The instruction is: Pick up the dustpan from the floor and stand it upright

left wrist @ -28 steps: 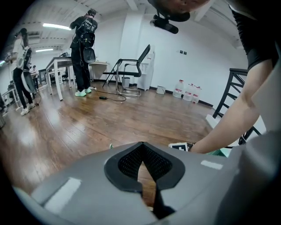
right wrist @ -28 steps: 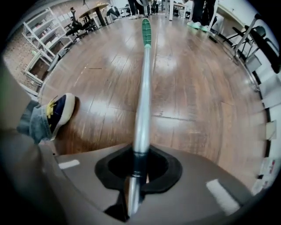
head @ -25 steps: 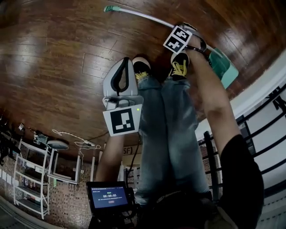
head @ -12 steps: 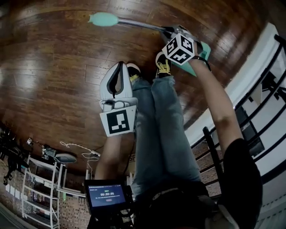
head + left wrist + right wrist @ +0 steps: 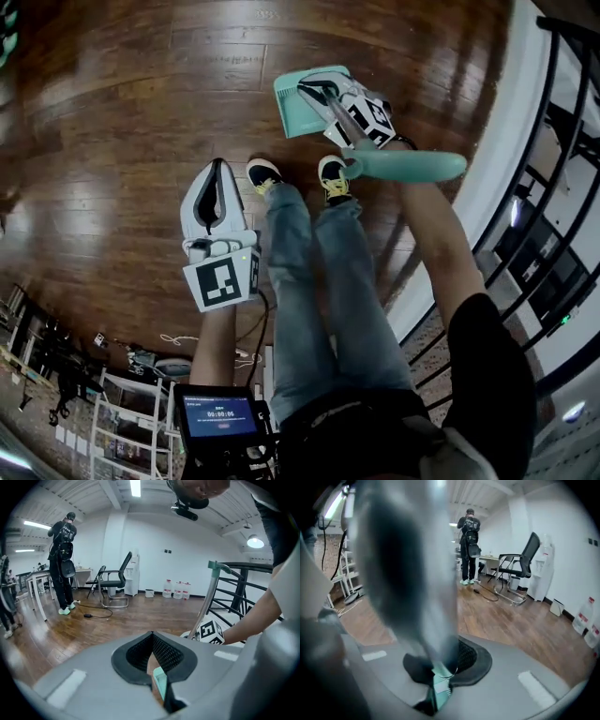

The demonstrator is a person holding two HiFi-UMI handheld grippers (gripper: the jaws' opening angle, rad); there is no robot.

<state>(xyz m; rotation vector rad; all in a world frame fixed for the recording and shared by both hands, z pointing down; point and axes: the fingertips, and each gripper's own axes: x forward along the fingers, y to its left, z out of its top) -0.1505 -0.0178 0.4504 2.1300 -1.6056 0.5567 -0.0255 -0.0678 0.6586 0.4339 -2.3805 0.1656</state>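
The teal dustpan (image 5: 305,98) hangs pan-down over the wood floor in the head view. Its metal pole runs up through my right gripper (image 5: 325,94) to the teal grip (image 5: 412,166). That gripper's jaws are closing on the pole, which fills the right gripper view as a blurred bar (image 5: 417,573) between the pads. My right gripper (image 5: 436,679) holds it low, near the pan. My left gripper (image 5: 217,173) hovers left of the person's legs, shut and holding nothing. From the left gripper (image 5: 157,670) view the pole (image 5: 206,599) stands to the right.
The person's two shoes (image 5: 333,178) stand just below the pan. A black railing (image 5: 553,187) and a white ledge (image 5: 487,159) run along the right. Farther off are an office chair (image 5: 115,581), a standing person (image 5: 63,564), a floor cable (image 5: 96,616) and water bottles (image 5: 178,590).
Both grippers rose. The dustpan came off the floor and swung from lying flat to hanging pan-down, its teal grip now pointing up towards the head camera.
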